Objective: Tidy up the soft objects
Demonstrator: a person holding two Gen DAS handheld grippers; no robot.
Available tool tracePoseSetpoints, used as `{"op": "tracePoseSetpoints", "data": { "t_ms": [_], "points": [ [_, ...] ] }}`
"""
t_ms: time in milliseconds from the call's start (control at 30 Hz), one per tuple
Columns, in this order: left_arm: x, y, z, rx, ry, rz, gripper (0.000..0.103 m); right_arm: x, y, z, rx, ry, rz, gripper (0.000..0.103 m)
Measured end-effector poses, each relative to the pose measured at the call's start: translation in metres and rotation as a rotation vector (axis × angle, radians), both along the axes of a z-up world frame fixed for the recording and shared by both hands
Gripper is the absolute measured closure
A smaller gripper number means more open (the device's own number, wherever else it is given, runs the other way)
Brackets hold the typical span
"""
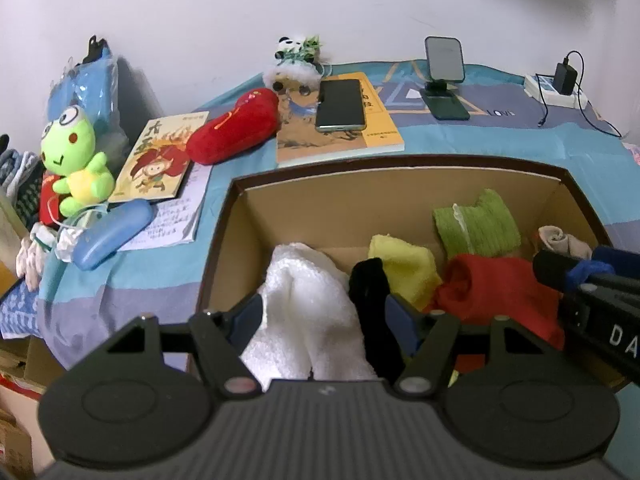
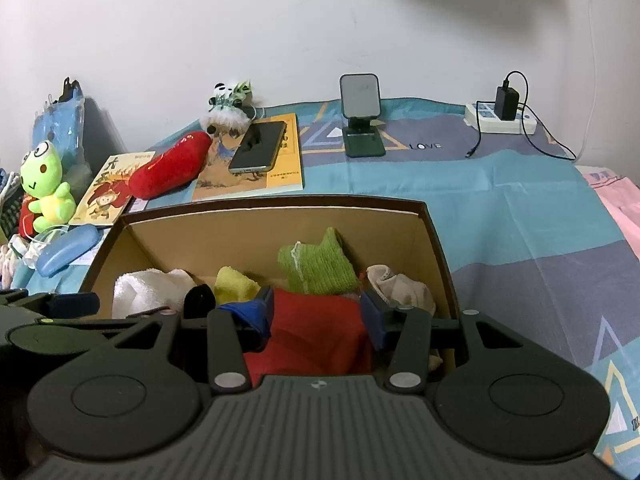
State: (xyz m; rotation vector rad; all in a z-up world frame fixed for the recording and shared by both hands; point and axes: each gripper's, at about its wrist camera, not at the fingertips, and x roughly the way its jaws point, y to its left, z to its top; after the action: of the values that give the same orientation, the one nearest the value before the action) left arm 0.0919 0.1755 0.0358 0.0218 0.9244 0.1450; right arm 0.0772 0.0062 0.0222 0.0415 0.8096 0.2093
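The left claw [image 1: 324,314] is held wide over a white towel [image 1: 308,312] in the box [image 1: 400,184]. The right claw [image 2: 318,314] is held wide over a red cloth [image 2: 316,336].

Both tools point forward side by side, left tool [image 1: 324,316] and right tool [image 2: 316,312] spread wide.

What I can read
"LOVE" on my bedsheet [image 2: 426,146]; "DA" in white on my right gripper's [image 1: 568,268] body.
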Motion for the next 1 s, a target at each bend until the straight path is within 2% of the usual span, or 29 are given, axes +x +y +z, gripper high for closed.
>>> {"op": "tracePoseSetpoints", "data": {
  "t_ms": [333,733,1000],
  "points": [
    [-0.004,0.007,0.0,0.008,-0.005,0.051,0.035,0.005,0.005,-0.004,0.013,0.018,0.049,0.071],
    [-0.015,-0.002,0.001,0.018,-0.012,0.042,0.035,0.0,-0.002,-0.008,0.032,0.025,0.044,0.071],
    [-0.029,-0.007,0.012,0.033,-0.07,0.039,0.035,-0.016,-0.012,-0.003,0.07,-0.039,0.038,0.071]
  ]
}}
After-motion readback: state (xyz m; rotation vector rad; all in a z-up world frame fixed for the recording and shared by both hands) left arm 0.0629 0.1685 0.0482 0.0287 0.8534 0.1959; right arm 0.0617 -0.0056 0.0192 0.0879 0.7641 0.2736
